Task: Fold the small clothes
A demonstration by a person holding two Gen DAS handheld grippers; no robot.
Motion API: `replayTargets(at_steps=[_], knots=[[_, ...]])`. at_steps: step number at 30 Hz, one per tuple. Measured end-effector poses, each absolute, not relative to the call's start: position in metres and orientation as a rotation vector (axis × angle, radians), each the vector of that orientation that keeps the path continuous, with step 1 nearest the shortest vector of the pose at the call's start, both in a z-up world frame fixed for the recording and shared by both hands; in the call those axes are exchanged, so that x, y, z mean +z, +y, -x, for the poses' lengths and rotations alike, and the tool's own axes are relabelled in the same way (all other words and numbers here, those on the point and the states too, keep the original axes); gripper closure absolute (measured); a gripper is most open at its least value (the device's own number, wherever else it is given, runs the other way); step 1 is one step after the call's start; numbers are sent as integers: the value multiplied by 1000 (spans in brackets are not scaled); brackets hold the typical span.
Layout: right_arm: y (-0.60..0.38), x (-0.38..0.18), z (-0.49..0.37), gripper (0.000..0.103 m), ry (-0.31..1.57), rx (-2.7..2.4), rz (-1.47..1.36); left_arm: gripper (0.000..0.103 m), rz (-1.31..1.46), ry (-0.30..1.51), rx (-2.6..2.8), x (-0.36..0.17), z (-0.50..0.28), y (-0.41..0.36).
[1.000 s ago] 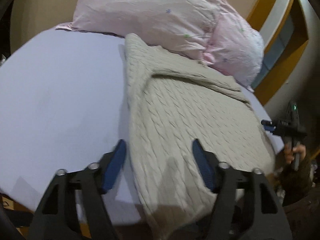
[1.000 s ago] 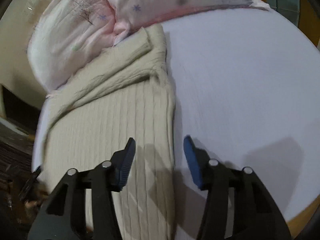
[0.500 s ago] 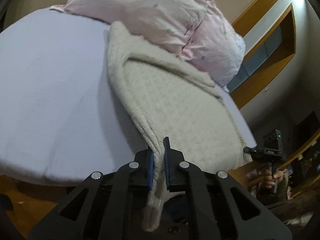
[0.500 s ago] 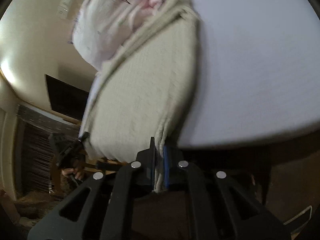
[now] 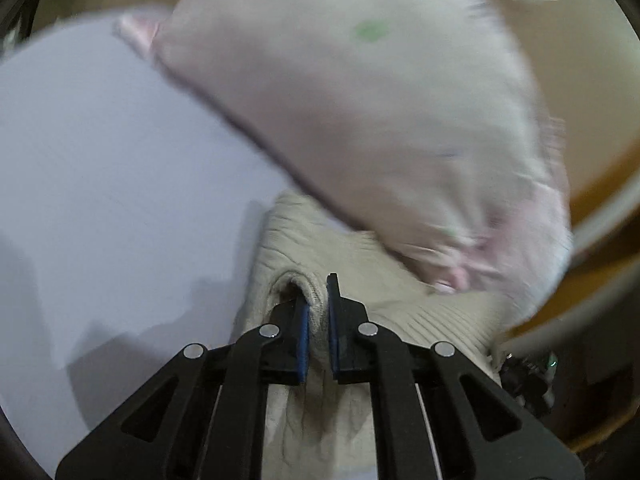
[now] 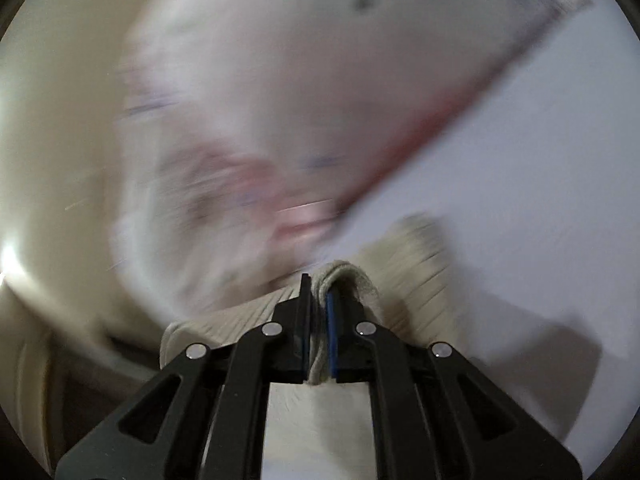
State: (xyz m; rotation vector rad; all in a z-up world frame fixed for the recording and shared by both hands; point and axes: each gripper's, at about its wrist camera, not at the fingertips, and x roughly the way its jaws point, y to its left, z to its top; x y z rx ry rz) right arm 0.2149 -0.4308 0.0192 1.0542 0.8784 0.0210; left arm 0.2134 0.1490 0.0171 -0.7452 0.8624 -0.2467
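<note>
A beige cable-knit sweater point(image 5: 360, 308) lies on the pale lilac bed sheet point(image 5: 100, 184), its far part against the pink pillows. My left gripper point(image 5: 317, 304) is shut on a folded edge of the sweater and holds it over the rest of the garment. In the right wrist view my right gripper point(image 6: 318, 304) is shut on another folded edge of the sweater point(image 6: 412, 276), which bunches beside the fingers. Both views are blurred by motion.
Pale pink pillows point(image 5: 360, 120) fill the far side of the bed, and they also show in the right wrist view point(image 6: 280, 100). A wooden frame point(image 5: 600, 208) runs at the right. The cream wall point(image 6: 52, 140) is at the left.
Both grippers closed on the sweater's near hem corners, lifted them, and have carried them forward toward the pillows, doubling the sweater over itself.
</note>
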Motion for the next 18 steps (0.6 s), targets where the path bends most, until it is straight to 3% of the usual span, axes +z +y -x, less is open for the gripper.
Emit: replayTargets(at_steps=[2, 3, 4, 5, 6, 7, 9, 18], knots=[[-437, 2, -219, 93, 857, 23, -1173, 95, 829, 889, -272, 8, -224, 154], [-439, 2, -221, 84, 830, 39, -1192, 95, 858, 878, -309, 10, -225, 159], [-440, 4, -223, 71, 818, 55, -1187, 89, 873, 865, -340, 15, -223, 164], [-441, 7, -227, 63, 802, 73, -1179, 84, 893, 853, -359, 19, -222, 170], [-442, 14, -226, 47, 783, 83, -1167, 73, 932, 823, -376, 22, -218, 179], [-441, 26, -225, 31, 736, 83, -1132, 46, 949, 786, -364, 27, -211, 186], [-438, 47, -221, 12, 669, 72, -1046, 19, 958, 690, -316, 42, -199, 204], [-378, 72, -224, 10, 824, 264, -816, 22, 509, 896, -374, 39, -179, 161]])
